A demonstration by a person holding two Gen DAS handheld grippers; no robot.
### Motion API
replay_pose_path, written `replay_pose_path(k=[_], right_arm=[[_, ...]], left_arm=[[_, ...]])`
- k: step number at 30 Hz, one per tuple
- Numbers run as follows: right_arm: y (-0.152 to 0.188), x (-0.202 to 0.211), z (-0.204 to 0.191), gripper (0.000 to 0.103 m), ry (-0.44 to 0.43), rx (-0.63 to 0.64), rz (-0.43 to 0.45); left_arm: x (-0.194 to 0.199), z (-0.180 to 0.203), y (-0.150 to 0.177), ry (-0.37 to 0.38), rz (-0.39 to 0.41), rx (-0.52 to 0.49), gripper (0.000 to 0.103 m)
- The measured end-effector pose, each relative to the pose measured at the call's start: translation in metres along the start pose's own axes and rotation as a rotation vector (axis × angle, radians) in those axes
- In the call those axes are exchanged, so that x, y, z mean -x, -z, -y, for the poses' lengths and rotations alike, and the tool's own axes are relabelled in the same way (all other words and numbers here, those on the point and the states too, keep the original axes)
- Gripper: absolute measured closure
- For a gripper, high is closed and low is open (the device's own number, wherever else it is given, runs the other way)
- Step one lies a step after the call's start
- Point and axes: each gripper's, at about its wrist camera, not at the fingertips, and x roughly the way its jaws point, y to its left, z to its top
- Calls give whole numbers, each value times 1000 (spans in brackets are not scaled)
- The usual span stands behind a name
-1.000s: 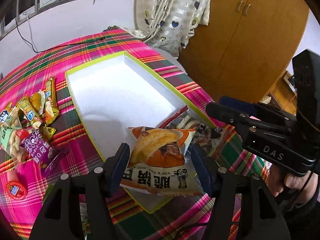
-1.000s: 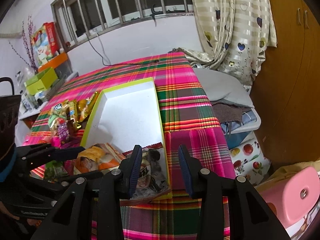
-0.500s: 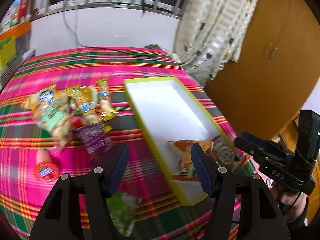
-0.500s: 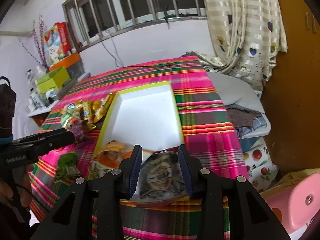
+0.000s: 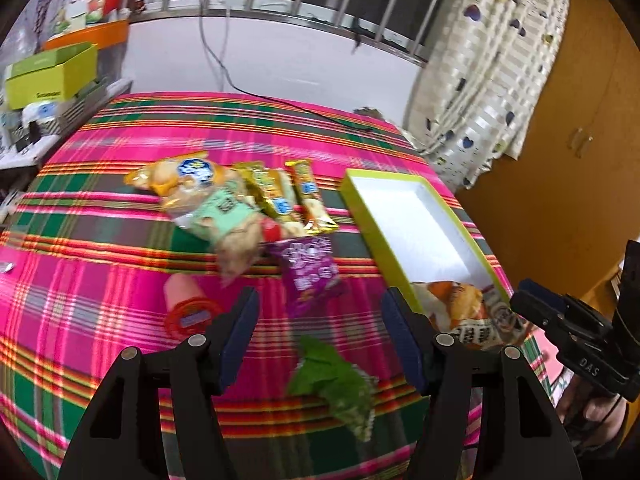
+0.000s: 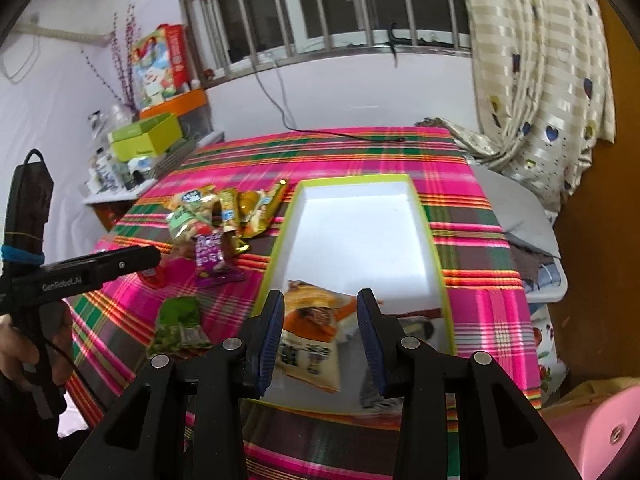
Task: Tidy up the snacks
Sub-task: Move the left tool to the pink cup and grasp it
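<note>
A green-rimmed white box [image 6: 436,268] [image 5: 352,192] lies on the plaid table. An orange snack bag [image 6: 310,336] [image 5: 452,308] and a dark packet [image 6: 416,326] lie at its near end. My left gripper [image 5: 320,332] is open and empty above the table, over a green packet [image 5: 336,384] and near a purple packet [image 5: 310,272]. My right gripper [image 6: 320,340] is open and empty above the orange bag. A heap of loose snacks [image 5: 224,200] [image 6: 216,212] lies left of the box.
A red-lidded pink item [image 5: 188,312] lies near my left gripper. A green box [image 6: 146,136] and clutter stand on a shelf at the far left. A wooden wardrobe [image 5: 568,152] and a curtain [image 6: 536,60] are at the right. A pink stool [image 6: 592,436] is at the lower right.
My left gripper let go of the orange bag in the box and swung left over the loose snacks. My right gripper pulled back and rose a little, still open.
</note>
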Motion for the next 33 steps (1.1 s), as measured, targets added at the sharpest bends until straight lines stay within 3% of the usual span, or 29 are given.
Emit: replay_pose_path(k=[11, 33], right_arm=[[-10, -14, -12, 68, -34, -14, -23], [-41, -47, -56, 68, -67, 69, -55]], left_arm=[[12, -48, 1, -67, 28, 81, 39], [-34, -78, 18, -137, -83, 210, 39]])
